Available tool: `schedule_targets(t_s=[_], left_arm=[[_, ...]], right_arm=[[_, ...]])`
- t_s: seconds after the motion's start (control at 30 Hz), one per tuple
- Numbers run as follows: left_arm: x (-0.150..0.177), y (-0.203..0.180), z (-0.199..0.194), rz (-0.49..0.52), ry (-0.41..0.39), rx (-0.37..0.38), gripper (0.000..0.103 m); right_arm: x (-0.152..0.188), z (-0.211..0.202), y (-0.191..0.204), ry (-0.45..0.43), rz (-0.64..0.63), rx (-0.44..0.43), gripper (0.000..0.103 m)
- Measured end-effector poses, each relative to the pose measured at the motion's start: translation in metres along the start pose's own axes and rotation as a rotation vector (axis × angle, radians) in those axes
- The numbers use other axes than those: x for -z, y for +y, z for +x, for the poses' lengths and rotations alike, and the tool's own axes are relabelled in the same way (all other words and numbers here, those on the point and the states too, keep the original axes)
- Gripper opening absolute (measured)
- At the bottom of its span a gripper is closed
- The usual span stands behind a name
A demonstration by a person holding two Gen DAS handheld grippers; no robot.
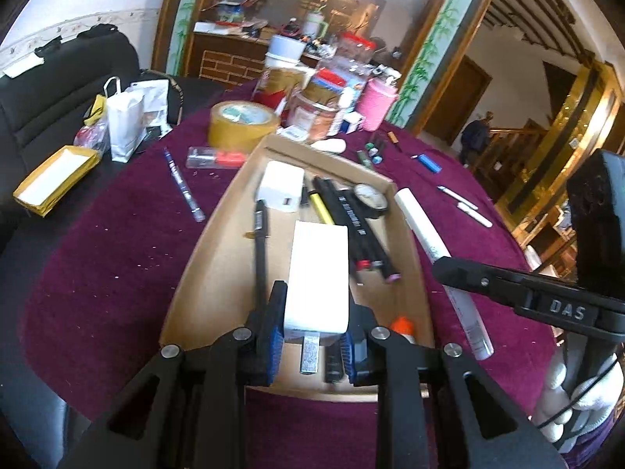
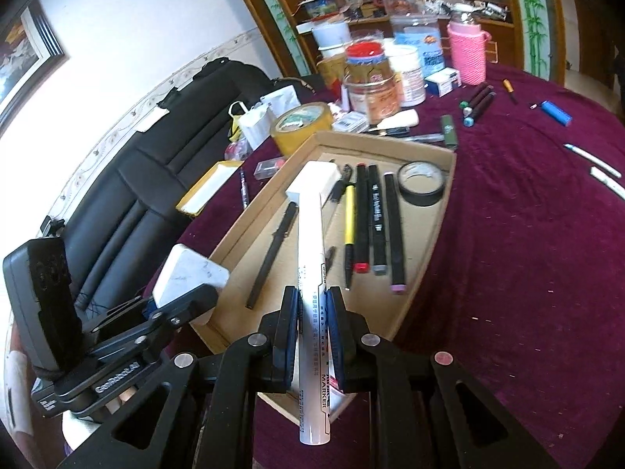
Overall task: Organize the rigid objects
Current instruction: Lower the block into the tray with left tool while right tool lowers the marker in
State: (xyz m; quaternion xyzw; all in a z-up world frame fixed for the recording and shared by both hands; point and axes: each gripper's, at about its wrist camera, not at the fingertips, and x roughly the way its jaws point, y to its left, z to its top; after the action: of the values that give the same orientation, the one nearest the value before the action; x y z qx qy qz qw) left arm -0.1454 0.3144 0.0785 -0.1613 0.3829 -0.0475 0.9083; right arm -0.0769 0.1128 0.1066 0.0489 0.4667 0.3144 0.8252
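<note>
Two grippers, the left gripper [image 1: 310,336] clamped on a white charger [image 1: 318,277] and the right gripper [image 2: 312,336] on a white marker [image 2: 310,273], hold both over the cardboard tray [image 2: 433,234] ahead, already stocked with pens, while beyond it markers [image 2: 478,103] and a lighter [image 2: 556,112] lie unsorted.

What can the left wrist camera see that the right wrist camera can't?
Only the left wrist view shows the metal prongs under the white charger and a person standing far off by the stairs.

Only the right wrist view shows the framed picture on the wall and the word MARKER printed on the white marker.

Both show the cardboard tray of pens, the black tape roll, the yellow tape roll, the pink cup, the left gripper clamping the charger and the right gripper clamping the marker.
</note>
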Motion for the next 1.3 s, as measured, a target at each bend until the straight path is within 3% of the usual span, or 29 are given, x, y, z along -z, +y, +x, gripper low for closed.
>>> schedule_targets(t_s=[0.37,0.77,0.93,1.1,1.23,1.3], left_arm=[[-0.019,-0.001,0.043,0.032,0.073,-0.028,0.023],[-0.030,-0.010,0.078,0.078,0.122,-0.060,0.024],[-0.031,-0.010,0.076,0.091,0.109,-0.096,0.025],[-0.031,-0.003,0.072,0.056,0.103,-0.070,0.026],[-0.030,-0.003,0.053,0.034,0.055,-0.022,0.043],[-0.030,-0.003,0.043,0.039,0.030,-0.019,0.044]], right_arm=[[-0.003,0.060,0.003,0.113,0.055,-0.038,0.017],[-0.006,0.082,-0.017,0.137,0.098,0.005,0.017],[-0.008,0.089,-0.021,0.140,0.114,0.010,0.017],[-0.009,0.094,-0.021,0.148,0.124,0.007,0.017],[-0.008,0.096,-0.021,0.148,0.134,-0.003,0.017],[-0.009,0.094,-0.023,0.140,0.137,-0.005,0.017]])
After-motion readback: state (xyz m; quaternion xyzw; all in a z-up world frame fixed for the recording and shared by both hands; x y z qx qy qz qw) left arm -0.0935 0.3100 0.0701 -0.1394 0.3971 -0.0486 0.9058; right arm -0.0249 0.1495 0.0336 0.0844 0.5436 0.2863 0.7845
